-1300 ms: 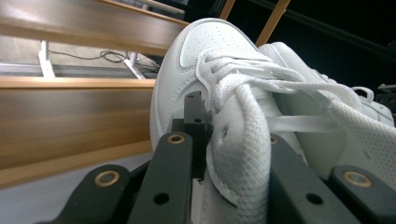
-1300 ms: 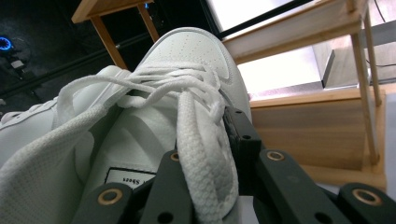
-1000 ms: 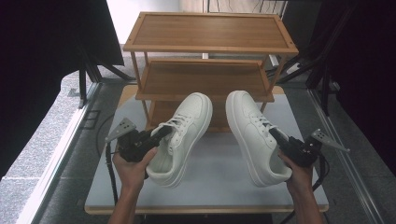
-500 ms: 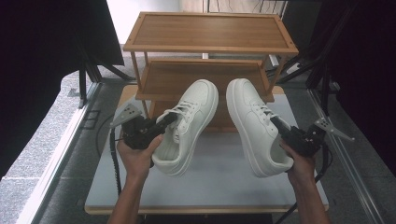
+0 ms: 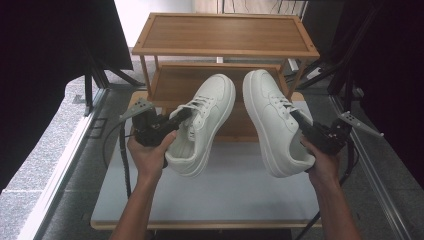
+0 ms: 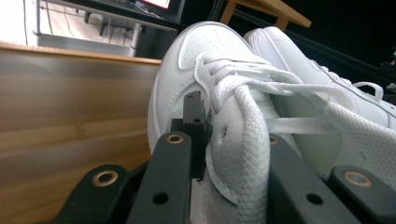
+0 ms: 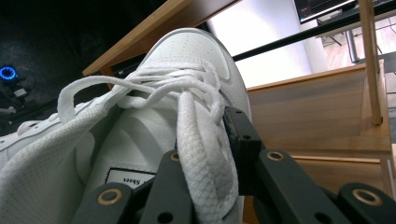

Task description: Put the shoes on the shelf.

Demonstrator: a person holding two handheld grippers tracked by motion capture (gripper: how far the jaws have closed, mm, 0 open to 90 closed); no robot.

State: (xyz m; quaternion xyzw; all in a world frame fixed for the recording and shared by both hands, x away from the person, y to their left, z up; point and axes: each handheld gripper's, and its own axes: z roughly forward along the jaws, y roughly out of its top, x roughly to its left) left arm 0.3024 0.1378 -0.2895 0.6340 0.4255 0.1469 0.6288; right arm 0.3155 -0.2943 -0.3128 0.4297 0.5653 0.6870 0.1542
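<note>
Left gripper (image 5: 181,116), at the left of the high view, clamped on the laced side flap of the left sneaker (image 5: 205,122), one jaw inside the collar and one outside, as the left gripper view confirms with leather and lace (image 6: 247,140) pinched between the black jaws. Held clear of the white table (image 5: 220,200), toe pointing far toward the middle shelf (image 5: 172,87) of the wooden rack (image 5: 225,32). Likely light for its bulk, with a stiff rubber sole but a soft, pliable upper; expect the flap to bend and the shoe to sag or swing, toe-heavy. Smooth leather may slide under the pads; woven lace adds some bite. Better purchase probably at the collar or eyelet row, where layers are thickest.

Right sneaker (image 5: 272,122), just beside the first and not clearly touching it, tipped onto its inner side with the sole edge outward, also aloft over the table's far half. Right gripper (image 5: 296,116) closed on its laced flap, lace (image 7: 201,163) and leather squeezed between the jaws in the right gripper view. Same handling to be judged: light, flexible above, rigid below, prone to rotating about so small a pinch. Slow, level carrying advised, toes leading toward the shelf.
</note>
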